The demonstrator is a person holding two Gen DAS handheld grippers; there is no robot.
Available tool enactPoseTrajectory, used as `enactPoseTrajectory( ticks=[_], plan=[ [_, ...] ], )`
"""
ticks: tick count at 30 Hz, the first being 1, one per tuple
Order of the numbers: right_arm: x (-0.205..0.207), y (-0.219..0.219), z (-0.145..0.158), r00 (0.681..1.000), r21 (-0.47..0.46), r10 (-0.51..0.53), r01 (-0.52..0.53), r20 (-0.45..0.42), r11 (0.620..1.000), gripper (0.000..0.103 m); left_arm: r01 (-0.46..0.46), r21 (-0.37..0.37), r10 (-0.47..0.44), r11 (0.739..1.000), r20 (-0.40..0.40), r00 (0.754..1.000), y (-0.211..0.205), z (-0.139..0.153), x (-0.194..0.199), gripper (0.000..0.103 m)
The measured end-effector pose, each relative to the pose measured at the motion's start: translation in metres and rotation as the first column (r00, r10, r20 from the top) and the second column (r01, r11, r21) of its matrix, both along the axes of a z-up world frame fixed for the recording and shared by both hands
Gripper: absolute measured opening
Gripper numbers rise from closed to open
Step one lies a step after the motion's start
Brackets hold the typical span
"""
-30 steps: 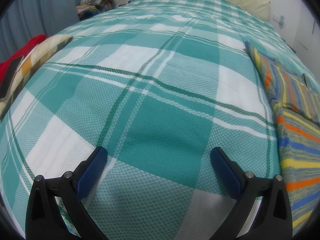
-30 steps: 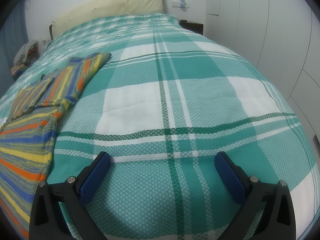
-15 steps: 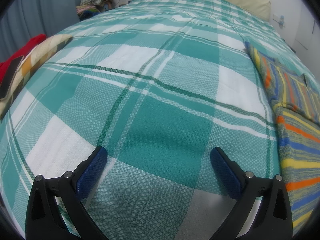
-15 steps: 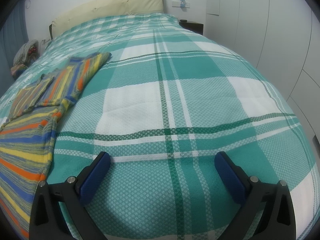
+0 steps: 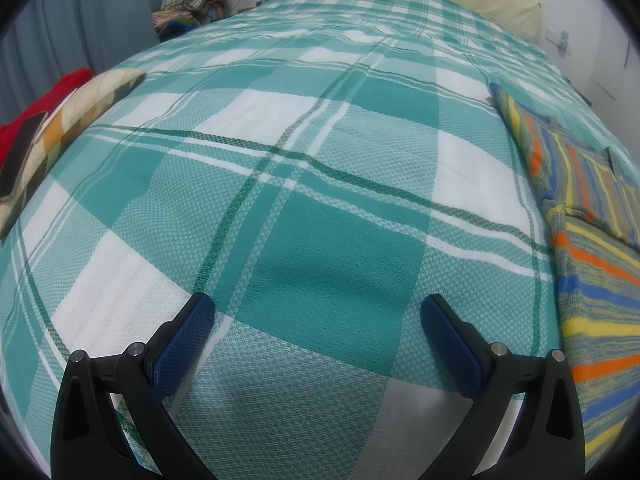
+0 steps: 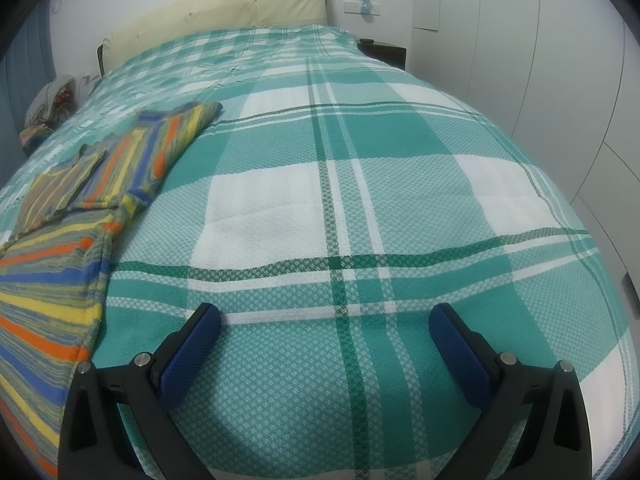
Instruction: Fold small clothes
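Nothing has shifted since the earlier frames: both views match them. Striped sweater (image 5: 592, 248) (image 6: 60, 276) lies spread flat on the bed (image 5: 320, 152) (image 6: 360, 200), its orange, yellow and blue bands at the right edge of the left wrist view and the left edge of the right wrist view. Left gripper (image 5: 318, 334) hovers low over the plaid cover beside the sweater, fingers (image 5: 184, 344) spread wide and empty. Right gripper (image 6: 324, 342) hovers on the sweater's other side, fingers (image 6: 460, 360) likewise apart, gripping nothing. Beyond the sweater sits the cream headboard (image 6: 216, 12); a clothes pile (image 5: 196, 0) rests off the bed's far corner, with a red cushion (image 5: 36, 108) at its near left edge.
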State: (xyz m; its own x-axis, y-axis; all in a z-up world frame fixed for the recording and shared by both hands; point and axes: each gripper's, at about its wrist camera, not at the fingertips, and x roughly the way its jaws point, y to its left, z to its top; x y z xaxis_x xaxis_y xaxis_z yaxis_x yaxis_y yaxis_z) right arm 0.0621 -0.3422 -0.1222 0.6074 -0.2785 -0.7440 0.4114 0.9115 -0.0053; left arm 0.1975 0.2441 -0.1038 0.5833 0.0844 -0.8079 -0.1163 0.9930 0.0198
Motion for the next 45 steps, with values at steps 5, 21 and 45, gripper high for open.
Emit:
enactPoseTrajectory(
  ticks=[5,21,45],
  plan=[
    [0.0,0.0,0.0,1.0,0.0,0.0,0.0,0.0,1.0,0.103,0.0,0.0,0.0,1.0,0.0,1.0,0.0,0.0,0.0,0.103],
    [-0.001,0.001,0.001,1.0,-0.002,-0.001,0.001,-0.01,1.0,0.103,0.003,-0.025,-0.003,1.0,-0.028,1.0,0.002,0.003,0.0,0.103],
    [-0.131,0.111,0.009,0.826,0.642,0.545,-0.342,-0.143,0.686,0.007,0.401,-0.374,-0.507,0.836,-0.247,0.826,-0.073,0.032,-0.184,0.004]
  ],
)
